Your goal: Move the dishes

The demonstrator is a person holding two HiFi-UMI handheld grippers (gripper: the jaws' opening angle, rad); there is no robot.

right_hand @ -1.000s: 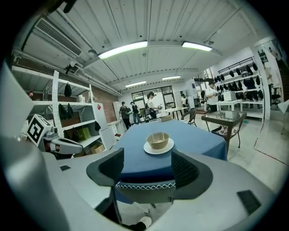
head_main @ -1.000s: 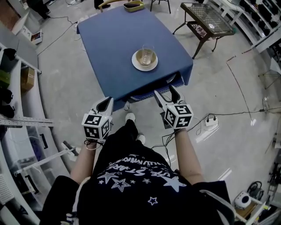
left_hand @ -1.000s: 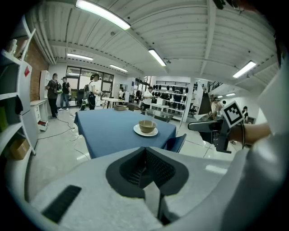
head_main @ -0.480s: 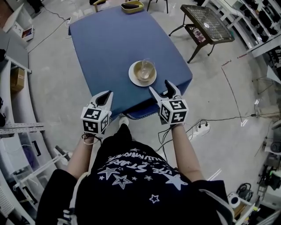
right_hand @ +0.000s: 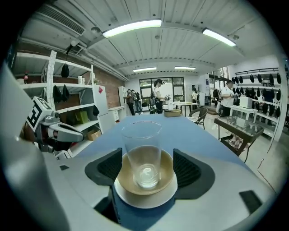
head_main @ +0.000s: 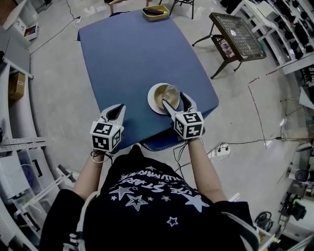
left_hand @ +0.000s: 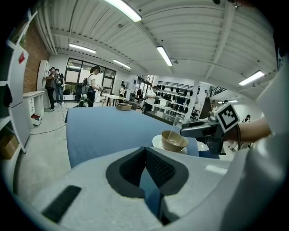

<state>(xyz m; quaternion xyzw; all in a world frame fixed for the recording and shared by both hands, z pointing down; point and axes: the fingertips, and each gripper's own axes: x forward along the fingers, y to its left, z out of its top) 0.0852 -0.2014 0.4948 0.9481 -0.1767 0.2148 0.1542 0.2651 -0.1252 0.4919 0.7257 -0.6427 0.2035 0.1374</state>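
Glass (right_hand: pixel 141 153) stands upright in a tan bowl (right_hand: pixel 168 173). The bowl sits on a white plate (right_hand: pixel 144 199) near the near right corner of the blue table (head_main: pixel 127 54). Right gripper (right_hand: pixel 146 169) is level with the stack, jaws spread, one either side of bowl and glass; contact cannot be confirmed. Left gripper (head_main: pixel 117 107) hangs over the table's near left edge, well apart from the plate, jaws pressed together, nothing between them. A yellow dish (head_main: pixel 155 11) lies at the far edge.
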